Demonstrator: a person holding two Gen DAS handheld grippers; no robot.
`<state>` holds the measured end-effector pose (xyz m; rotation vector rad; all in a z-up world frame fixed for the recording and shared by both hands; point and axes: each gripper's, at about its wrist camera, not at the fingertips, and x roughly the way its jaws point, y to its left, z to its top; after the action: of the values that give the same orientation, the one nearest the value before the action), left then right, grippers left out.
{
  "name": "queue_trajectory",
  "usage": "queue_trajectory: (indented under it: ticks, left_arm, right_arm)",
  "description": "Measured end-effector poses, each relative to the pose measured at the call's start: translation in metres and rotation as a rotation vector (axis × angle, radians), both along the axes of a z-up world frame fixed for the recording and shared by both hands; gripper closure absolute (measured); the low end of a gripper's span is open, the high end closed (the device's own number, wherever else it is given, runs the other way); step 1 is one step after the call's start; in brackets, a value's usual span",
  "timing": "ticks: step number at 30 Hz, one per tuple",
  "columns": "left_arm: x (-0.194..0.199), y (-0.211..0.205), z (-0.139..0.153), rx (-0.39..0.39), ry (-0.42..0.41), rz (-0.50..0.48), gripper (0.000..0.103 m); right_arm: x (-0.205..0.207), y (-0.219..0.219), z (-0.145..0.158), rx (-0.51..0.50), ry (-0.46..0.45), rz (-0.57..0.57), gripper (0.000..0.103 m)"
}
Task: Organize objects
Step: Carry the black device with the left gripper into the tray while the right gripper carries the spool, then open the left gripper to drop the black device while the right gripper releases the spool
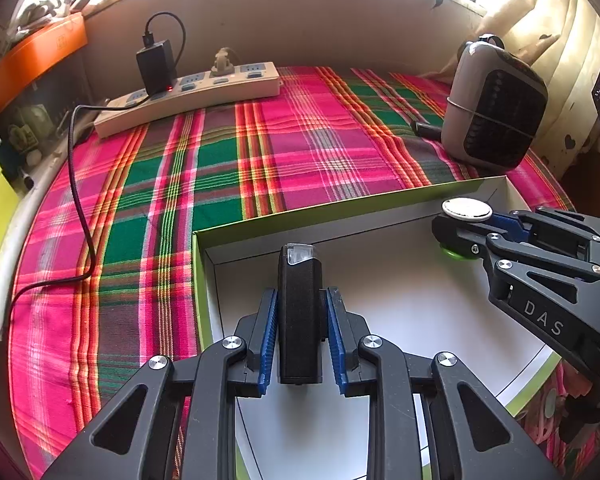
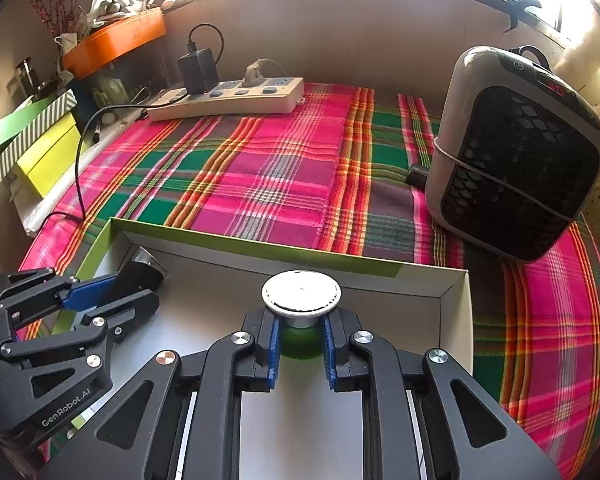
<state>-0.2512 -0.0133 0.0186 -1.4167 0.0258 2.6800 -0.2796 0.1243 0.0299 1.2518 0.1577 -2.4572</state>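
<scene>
A shallow box with a white inside and a green rim (image 1: pixel 340 210) (image 2: pixel 260 249) lies on a plaid cloth. Over its left part, my left gripper (image 1: pixel 302 293) (image 2: pixel 140 286) is shut on a slim black device with a clear tip (image 1: pixel 300 320) (image 2: pixel 146 269), which points away from me. At the box's far right corner, my right gripper (image 2: pixel 300 320) (image 1: pixel 456 236) is shut on a small green container (image 2: pixel 300 343) with a round silver-white cap (image 2: pixel 301 292) (image 1: pixel 466 209). Its base is hidden by the fingers.
A grey and black fan heater (image 2: pixel 516 156) (image 1: pixel 496 108) stands on the cloth at the right. A cream power strip (image 1: pixel 188 96) (image 2: pixel 228 98) with a black adapter lies at the back. Its black cable (image 1: pixel 76 184) trails down the left. Orange and yellow boxes crowd the left edge.
</scene>
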Motion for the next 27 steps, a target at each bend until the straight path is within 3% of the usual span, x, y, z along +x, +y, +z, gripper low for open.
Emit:
queue_trajectory:
  ticks: [5,8,14,27]
  left_arm:
    - [0.0,0.0,0.0,0.0,0.002,-0.001,0.079]
    - [0.0,0.001,0.0,0.002,-0.001,-0.001,0.078]
    - [0.002,0.003,0.0,0.012,-0.002,-0.009,0.073]
    - [0.014,0.001,0.011,0.019,0.018,-0.002,0.064]
  right_arm:
    - [0.0,0.001,0.0,0.002,-0.003,-0.003,0.082]
    - [0.001,0.001,-0.001,0.011,-0.002,-0.005,0.071]
    - [0.003,0.001,-0.002,0.014,-0.008,-0.004,0.06]
    - [0.014,0.005,0.007,0.015,0.016,-0.008,0.053]
